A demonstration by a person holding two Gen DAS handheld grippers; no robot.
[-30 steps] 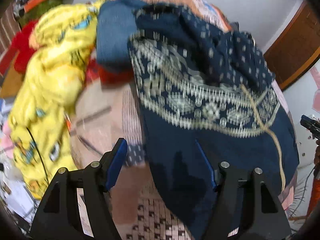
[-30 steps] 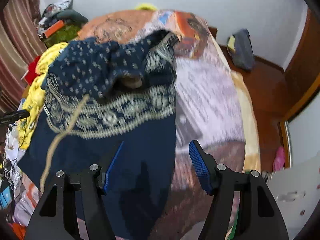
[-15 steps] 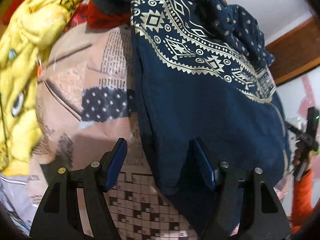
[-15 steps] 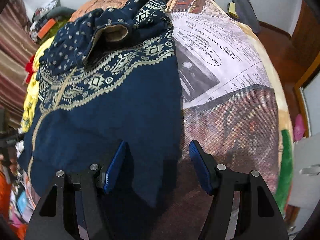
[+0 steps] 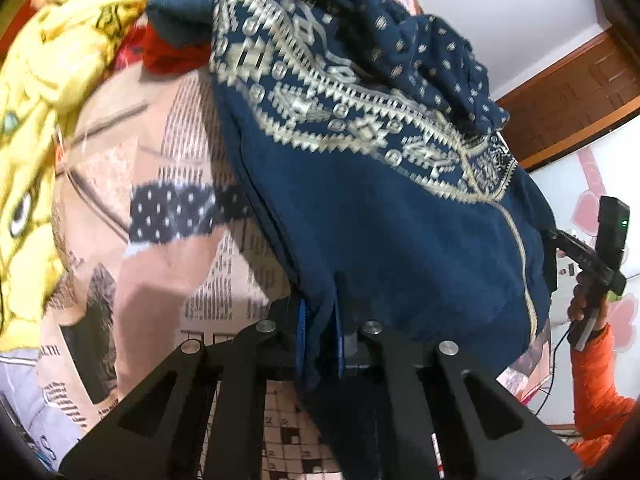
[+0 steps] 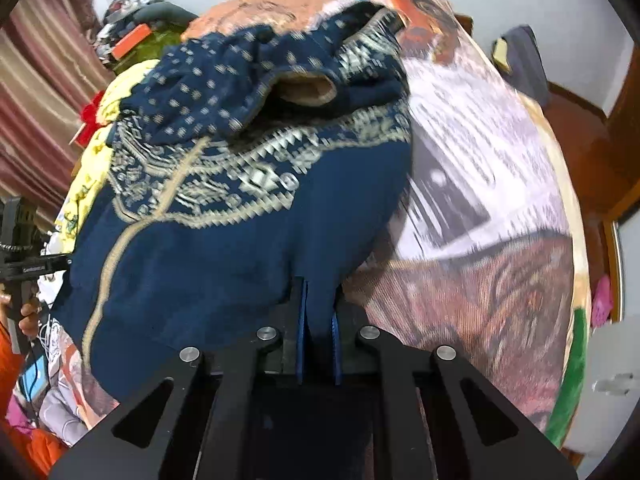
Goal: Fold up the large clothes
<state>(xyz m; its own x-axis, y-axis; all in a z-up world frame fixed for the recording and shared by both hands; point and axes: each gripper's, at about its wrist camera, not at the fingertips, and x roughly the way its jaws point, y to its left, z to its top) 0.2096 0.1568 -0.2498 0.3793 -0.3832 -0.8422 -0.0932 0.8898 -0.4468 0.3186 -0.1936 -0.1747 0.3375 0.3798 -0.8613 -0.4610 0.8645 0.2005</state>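
Observation:
A large navy garment (image 5: pixel 400 220) with a cream patterned band and a dotted upper part lies on the bed; the right wrist view shows it too (image 6: pixel 240 248). My left gripper (image 5: pixel 318 320) is closing, and its blue pads pinch a fold of the garment's near left hem. My right gripper (image 6: pixel 318 312) is closing as well, its pads pressed on the near right hem. In the left wrist view the right gripper's body (image 5: pixel 600 248) shows at the far right, held by a hand with an orange sleeve (image 5: pixel 592 380).
A newspaper-print bedspread (image 5: pixel 160 160) covers the bed (image 6: pixel 480 240). A yellow cloth (image 5: pixel 40 80) and blue and red clothes (image 5: pixel 176 12) are piled at the left. Brown curtains (image 6: pixel 32 112) hang at the left, and a wooden door (image 5: pixel 568 96) stands at the right.
Both grippers have dropped toward the garment's near hem and gone from wide open to pinched on the fabric. The hem edge is now bunched between each pair of pads.

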